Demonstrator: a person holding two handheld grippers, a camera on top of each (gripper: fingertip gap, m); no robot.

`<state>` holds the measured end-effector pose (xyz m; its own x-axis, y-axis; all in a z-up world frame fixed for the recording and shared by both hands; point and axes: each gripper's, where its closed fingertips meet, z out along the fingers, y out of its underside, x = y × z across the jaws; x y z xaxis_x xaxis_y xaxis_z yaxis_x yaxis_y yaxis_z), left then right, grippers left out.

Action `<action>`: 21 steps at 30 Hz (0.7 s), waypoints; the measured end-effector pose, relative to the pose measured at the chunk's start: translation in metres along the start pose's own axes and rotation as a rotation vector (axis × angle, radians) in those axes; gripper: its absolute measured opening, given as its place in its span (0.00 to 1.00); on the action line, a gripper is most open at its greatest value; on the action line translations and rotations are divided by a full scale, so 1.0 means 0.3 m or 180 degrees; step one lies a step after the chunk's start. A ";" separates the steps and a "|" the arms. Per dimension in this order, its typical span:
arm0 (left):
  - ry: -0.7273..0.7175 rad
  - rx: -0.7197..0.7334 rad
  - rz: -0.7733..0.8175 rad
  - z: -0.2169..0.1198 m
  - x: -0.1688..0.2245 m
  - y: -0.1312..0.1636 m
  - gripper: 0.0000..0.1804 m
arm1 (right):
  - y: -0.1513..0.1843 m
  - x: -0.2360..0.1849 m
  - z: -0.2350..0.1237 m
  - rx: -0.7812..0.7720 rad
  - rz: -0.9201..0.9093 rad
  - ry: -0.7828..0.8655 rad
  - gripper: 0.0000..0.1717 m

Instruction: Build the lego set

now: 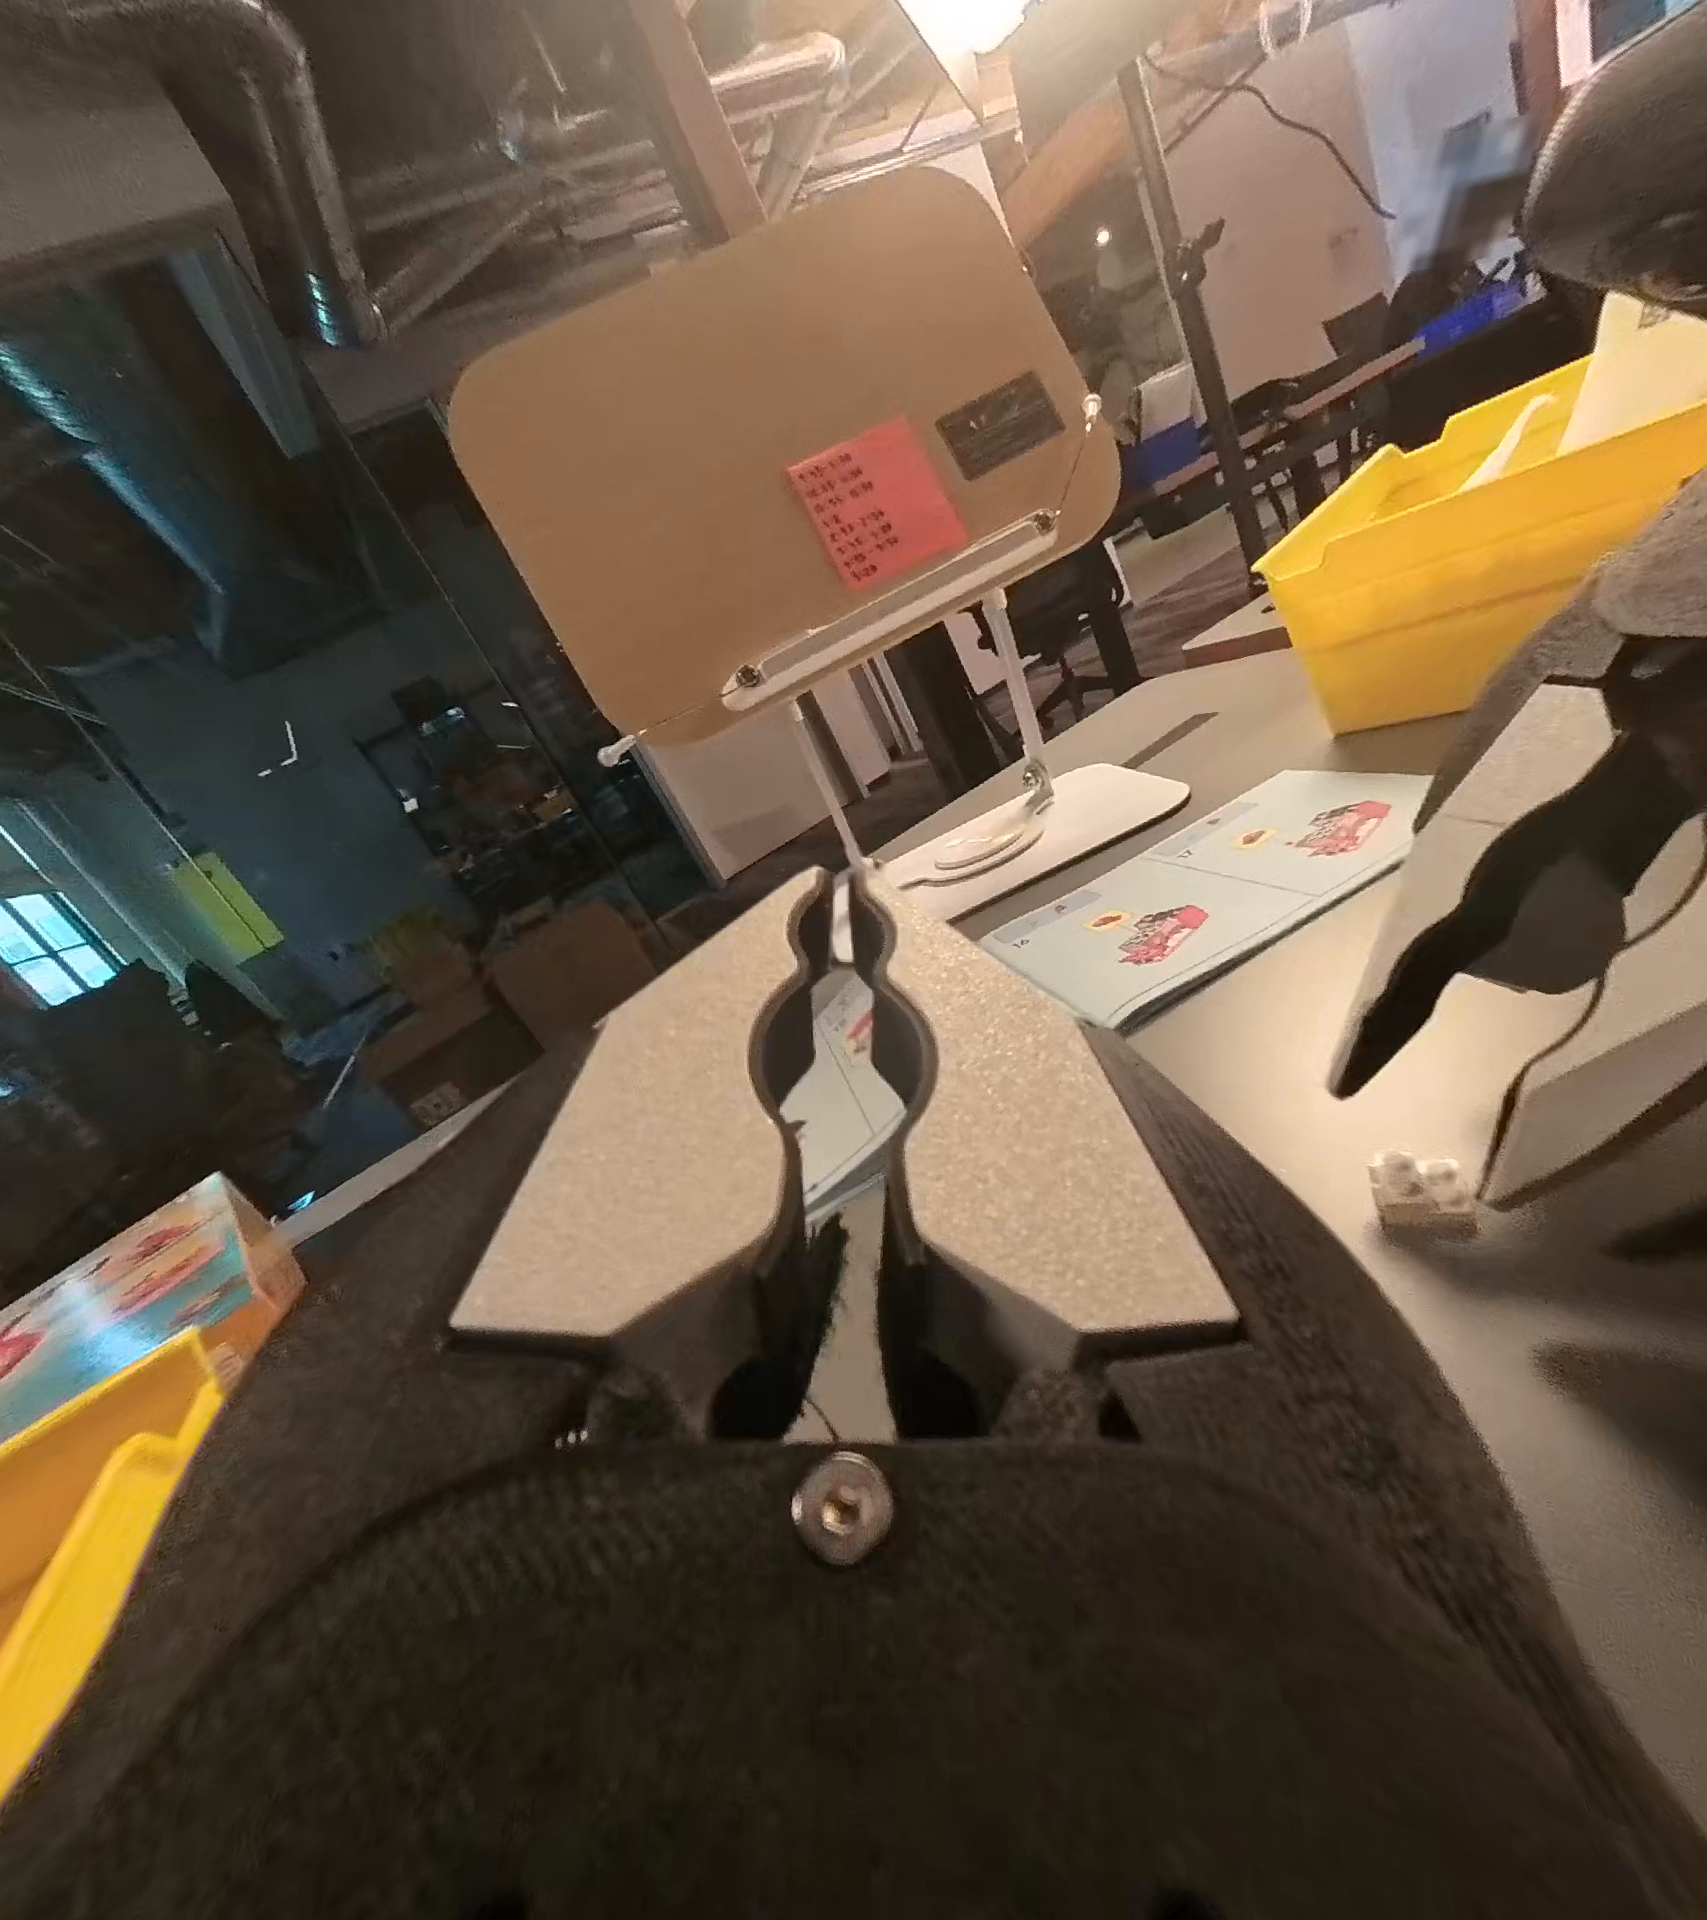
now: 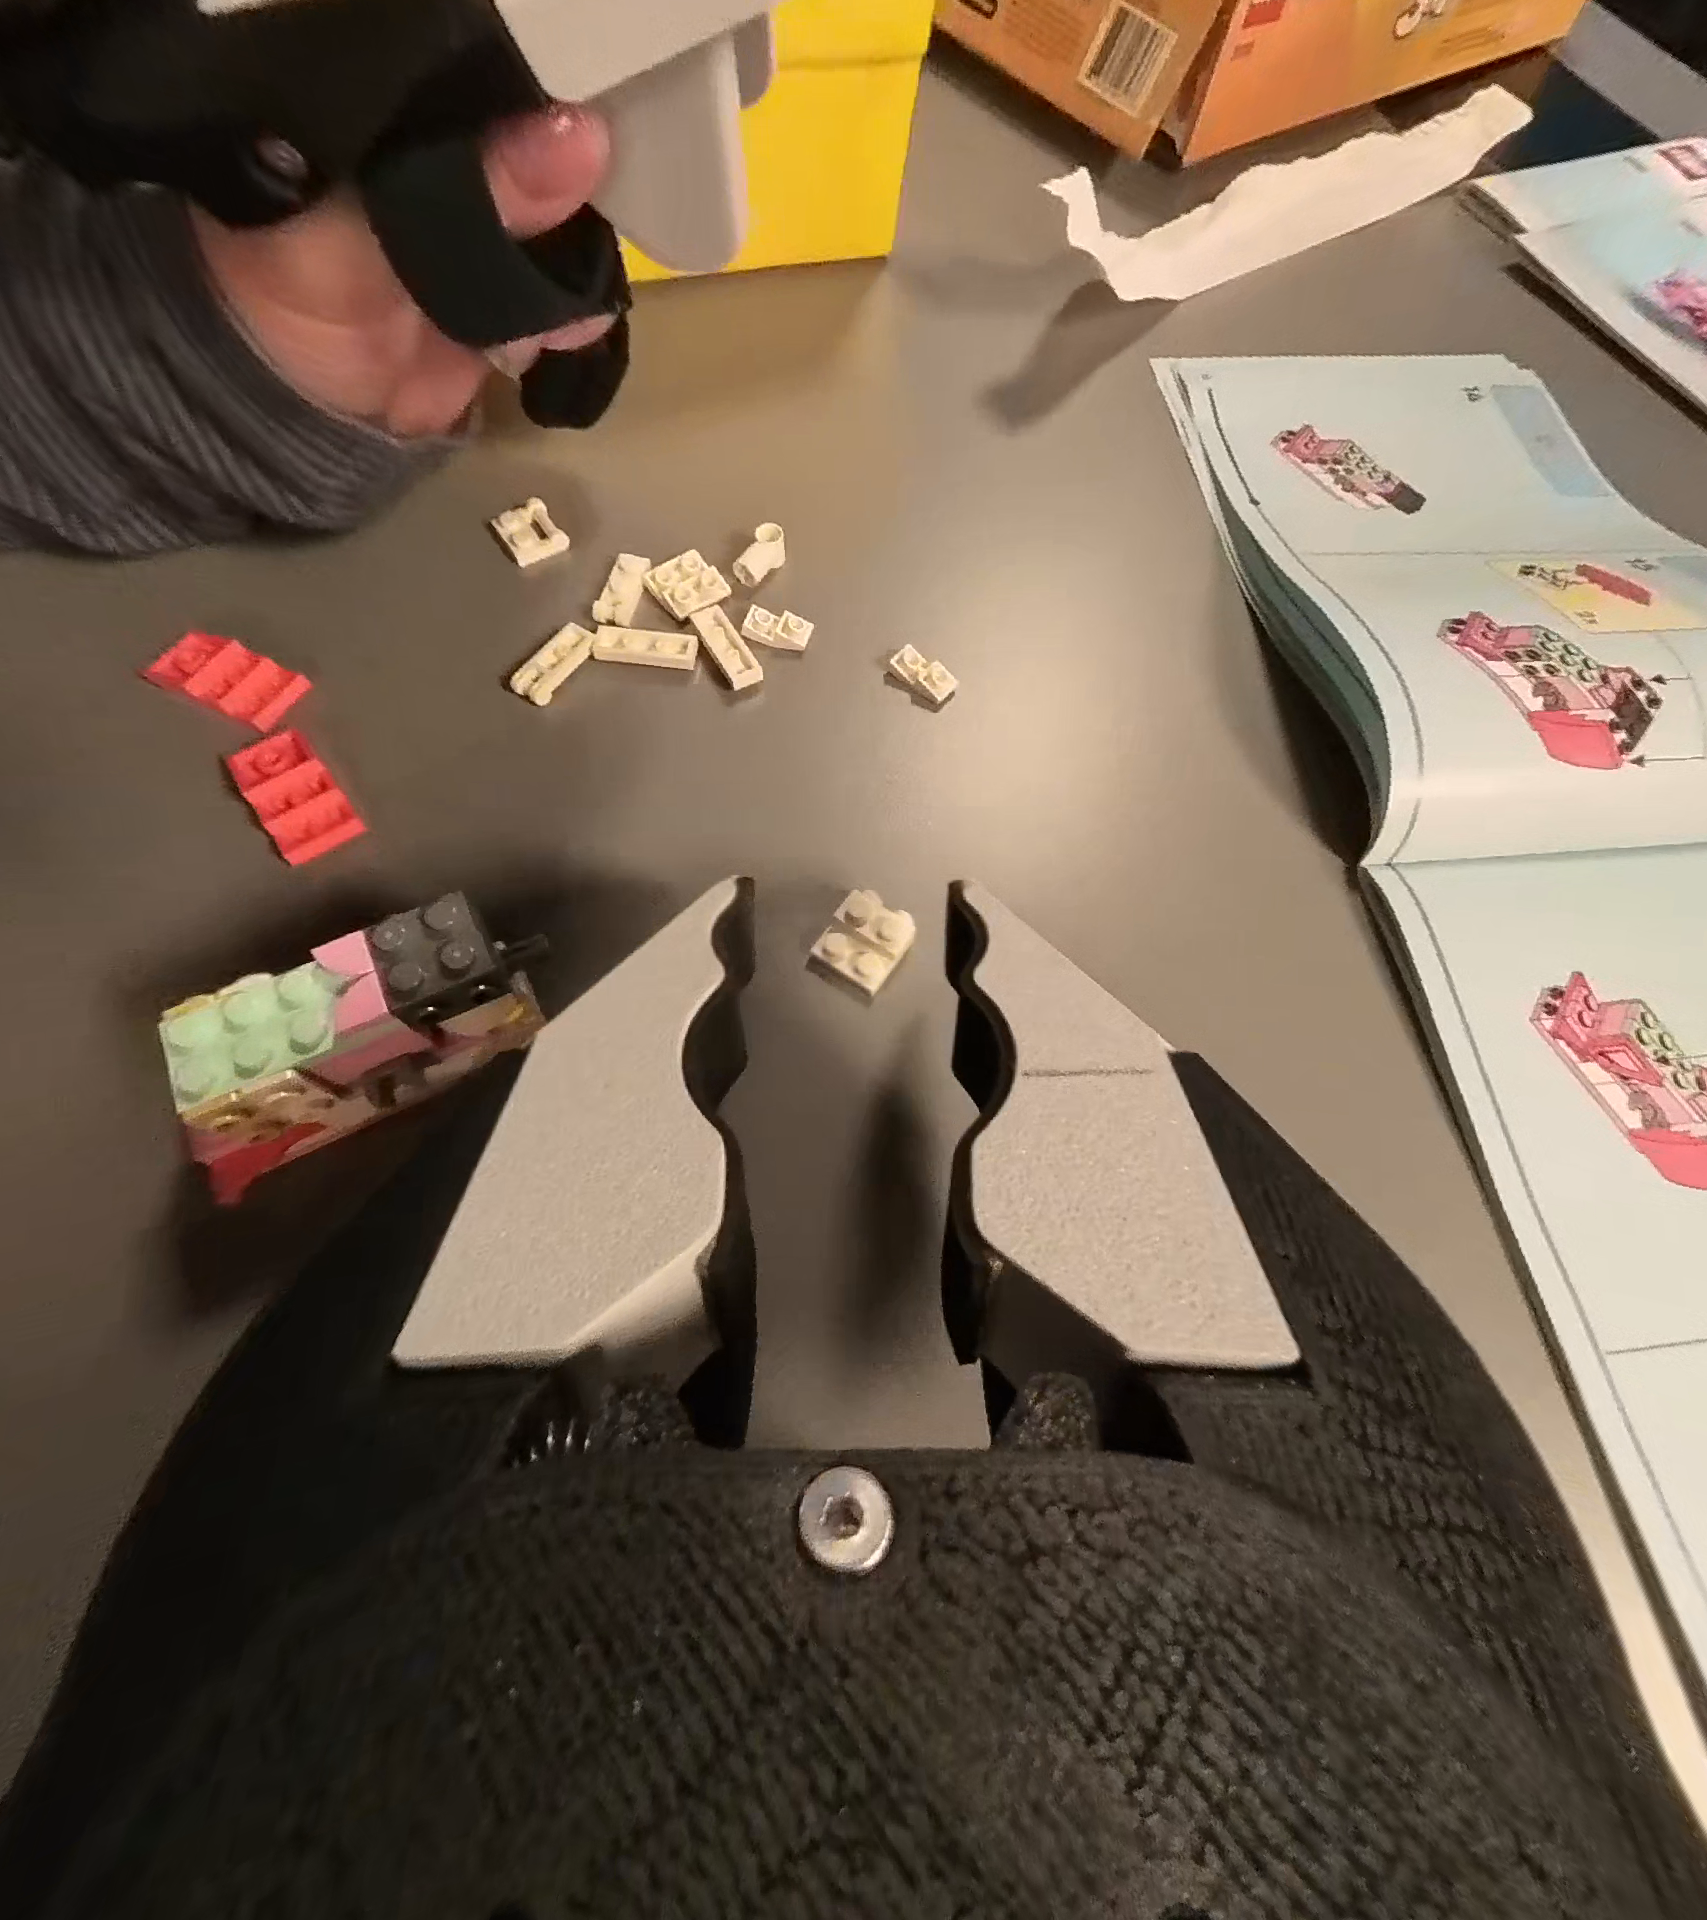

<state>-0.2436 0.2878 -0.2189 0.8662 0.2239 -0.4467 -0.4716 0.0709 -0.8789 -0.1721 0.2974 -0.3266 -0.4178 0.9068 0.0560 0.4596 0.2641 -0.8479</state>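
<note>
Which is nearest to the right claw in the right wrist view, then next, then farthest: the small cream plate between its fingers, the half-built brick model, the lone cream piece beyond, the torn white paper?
1. Small cream plate: between the open right claw fingers, untouched.
2. Half-built brick model: just left of the left finger.
3. Lone cream piece: ahead, slightly right.
4. Torn white paper: far end, right.

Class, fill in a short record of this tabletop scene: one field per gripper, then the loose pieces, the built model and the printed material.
left gripper: shut, raised above the table, nothing visibly held
right gripper: open, straddling a white plate piece without touching it
loose pieces: white pile, two red plates
built model: left of right gripper
printed material: open instruction booklet
</note>
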 end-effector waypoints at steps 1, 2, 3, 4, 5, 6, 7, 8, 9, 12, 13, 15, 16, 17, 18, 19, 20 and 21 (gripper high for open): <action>0.0040 -0.0029 0.0013 0.003 0.011 0.003 0.01 | -0.001 0.004 -0.001 0.0010 0.0003 0.0016 0.21; 0.0083 -0.0048 0.0034 0.005 0.022 0.005 0.01 | -0.006 0.007 -0.004 0.0044 0.0007 0.0025 0.20; 0.0123 -0.0049 0.0058 0.005 0.033 0.002 0.01 | -0.015 0.011 -0.010 0.0114 -0.0001 0.0038 0.20; 0.0138 -0.0030 0.0079 0.005 0.039 -0.004 0.01 | -0.034 0.007 -0.020 0.0237 -0.0028 0.0015 0.20; 0.0132 -0.0003 0.0098 0.003 0.041 -0.011 0.01 | -0.069 -0.024 -0.034 0.0419 -0.0048 -0.0151 0.20; 0.0110 0.0019 0.0099 0.002 0.038 -0.016 0.02 | -0.118 -0.092 -0.055 0.0626 -0.0048 -0.0503 0.22; 0.0078 0.0034 0.0071 0.002 0.032 -0.020 0.02 | -0.166 -0.173 -0.081 0.0775 -0.0052 -0.0880 0.23; 0.0053 0.0046 0.0021 0.003 0.025 -0.022 0.02 | -0.196 -0.256 -0.101 0.0789 -0.0122 -0.1208 0.23; 0.0039 0.0054 -0.0050 0.004 0.019 -0.023 0.02 | -0.196 -0.332 -0.106 0.0646 -0.0282 -0.1436 0.22; 0.0024 0.0072 -0.0241 0.008 0.007 -0.021 0.02 | -0.105 -0.428 -0.040 -0.0144 -0.1081 -0.1324 0.20; 0.0006 0.0071 -0.0270 0.009 0.002 -0.018 0.02 | -0.079 -0.431 -0.013 -0.0379 -0.1258 -0.1228 0.20; -0.0007 0.0052 -0.0297 0.010 -0.003 -0.010 0.02 | -0.040 -0.423 0.028 -0.0835 -0.1379 -0.1101 0.21; -0.0018 0.0044 -0.0296 0.010 -0.006 -0.007 0.02 | -0.031 -0.418 0.040 -0.0998 -0.1392 -0.1071 0.22; -0.0031 0.0040 -0.0290 0.010 -0.009 -0.006 0.02 | -0.028 -0.413 0.049 -0.1107 -0.1407 -0.1051 0.22; -0.0045 0.0042 -0.0287 0.009 -0.013 -0.005 0.02 | -0.025 -0.407 0.054 -0.1208 -0.1411 -0.1051 0.21; -0.0059 0.0046 -0.0296 0.008 -0.019 -0.006 0.02 | -0.023 -0.401 0.057 -0.1304 -0.1397 -0.1056 0.19; -0.0073 0.0055 -0.0320 0.007 -0.024 -0.008 0.02 | -0.020 -0.397 0.059 -0.1413 -0.1366 -0.1074 0.18; -0.0080 0.0068 -0.0351 0.006 -0.028 -0.011 0.02 | -0.017 -0.396 0.060 -0.1523 -0.1337 -0.1104 0.16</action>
<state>-0.2496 0.2874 -0.2122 0.9088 0.2378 -0.3428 -0.3772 0.1171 -0.9187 -0.1389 0.1823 -0.3385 -0.8226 0.5617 0.0886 0.4651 0.7542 -0.4636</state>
